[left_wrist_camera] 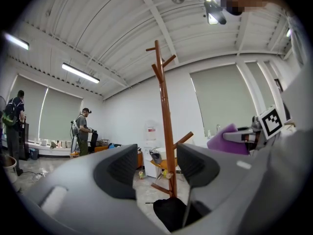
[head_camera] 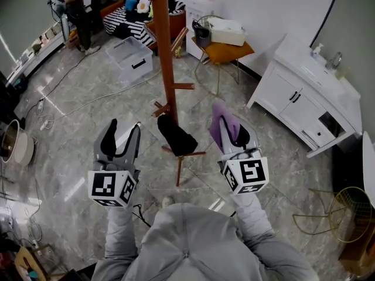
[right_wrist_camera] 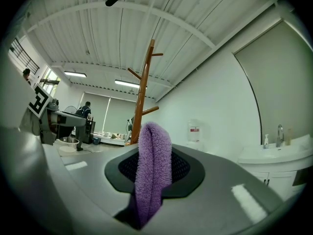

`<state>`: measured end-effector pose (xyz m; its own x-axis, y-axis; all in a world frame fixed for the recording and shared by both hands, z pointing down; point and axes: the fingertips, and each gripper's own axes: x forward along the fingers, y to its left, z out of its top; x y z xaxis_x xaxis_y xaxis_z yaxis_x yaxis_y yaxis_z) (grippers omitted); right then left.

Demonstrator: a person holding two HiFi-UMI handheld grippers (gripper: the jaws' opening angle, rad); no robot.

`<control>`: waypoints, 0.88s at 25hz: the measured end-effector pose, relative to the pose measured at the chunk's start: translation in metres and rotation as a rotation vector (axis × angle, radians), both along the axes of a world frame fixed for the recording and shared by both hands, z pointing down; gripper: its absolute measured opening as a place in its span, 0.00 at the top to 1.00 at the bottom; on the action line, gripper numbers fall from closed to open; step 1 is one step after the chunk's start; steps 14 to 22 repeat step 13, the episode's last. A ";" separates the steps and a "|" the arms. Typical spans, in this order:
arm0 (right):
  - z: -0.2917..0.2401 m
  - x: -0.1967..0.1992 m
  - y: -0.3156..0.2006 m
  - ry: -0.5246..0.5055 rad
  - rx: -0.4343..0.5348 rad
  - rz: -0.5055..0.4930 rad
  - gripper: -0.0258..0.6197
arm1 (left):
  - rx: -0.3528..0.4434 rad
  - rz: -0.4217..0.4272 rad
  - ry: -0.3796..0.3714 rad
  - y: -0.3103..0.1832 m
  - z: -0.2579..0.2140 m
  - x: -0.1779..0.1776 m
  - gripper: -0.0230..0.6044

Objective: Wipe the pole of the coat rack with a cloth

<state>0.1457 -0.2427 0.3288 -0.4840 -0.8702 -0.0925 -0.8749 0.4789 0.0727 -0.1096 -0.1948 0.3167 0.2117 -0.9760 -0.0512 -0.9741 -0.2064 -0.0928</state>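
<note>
**A:** Where's the risk from here?

**B:** The rack itself, I'd say. The tall reddish-brown wooden pole of the coat rack (head_camera: 166, 57) stands free on slim legs. The left tongs (head_camera: 123, 132) are spread wide with nothing between them, so nothing steadies it. A hard push high up may rock or tip it.

**A:** And the cloth?

**B:** The fluffy purple cloth (right_wrist_camera: 153, 165) is folded and pinched tight in the right tongs (head_camera: 227, 127), with a loop standing out past the tips. It is near the pole but not touching it. The side pegs could snag that loop and drag it loose. If too little cloth leads, the hard tips would scrape the wood.

**A:** Anything in the way lower down?

**B:** A black fabric item (head_camera: 177, 137) hangs low on the rack, and wiping there would likely knock it off.

**A:** The floor?

**B:** It's a glossy grey marbled tile floor (head_camera: 76, 145), smooth enough for the legs to slide, I judge.

**A:** The room?

**B:** A white sink cabinet (head_camera: 304, 98) stands at right. A small orange bench (head_camera: 231, 51) and a clear plastic storage box (head_camera: 130, 58) are beyond the rack, and people (left_wrist_camera: 83, 129) stand by the far windows.
</note>
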 end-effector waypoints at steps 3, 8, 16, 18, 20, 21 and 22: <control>-0.002 -0.002 0.001 0.003 0.003 -0.002 0.86 | 0.003 0.002 -0.004 0.001 -0.002 0.000 0.54; -0.001 -0.001 0.003 0.000 0.005 0.001 0.86 | 0.006 0.003 -0.007 0.003 -0.003 0.001 0.54; -0.001 0.000 0.007 -0.003 0.007 0.001 0.86 | 0.007 0.003 -0.011 0.008 -0.002 0.002 0.54; -0.001 0.000 0.007 -0.003 0.007 0.001 0.86 | 0.007 0.003 -0.011 0.008 -0.002 0.002 0.54; -0.001 0.000 0.007 -0.003 0.007 0.001 0.86 | 0.007 0.003 -0.011 0.008 -0.002 0.002 0.54; -0.001 0.000 0.007 -0.003 0.007 0.001 0.86 | 0.007 0.003 -0.011 0.008 -0.002 0.002 0.54; -0.001 0.000 0.007 -0.003 0.007 0.001 0.86 | 0.007 0.003 -0.011 0.008 -0.002 0.002 0.54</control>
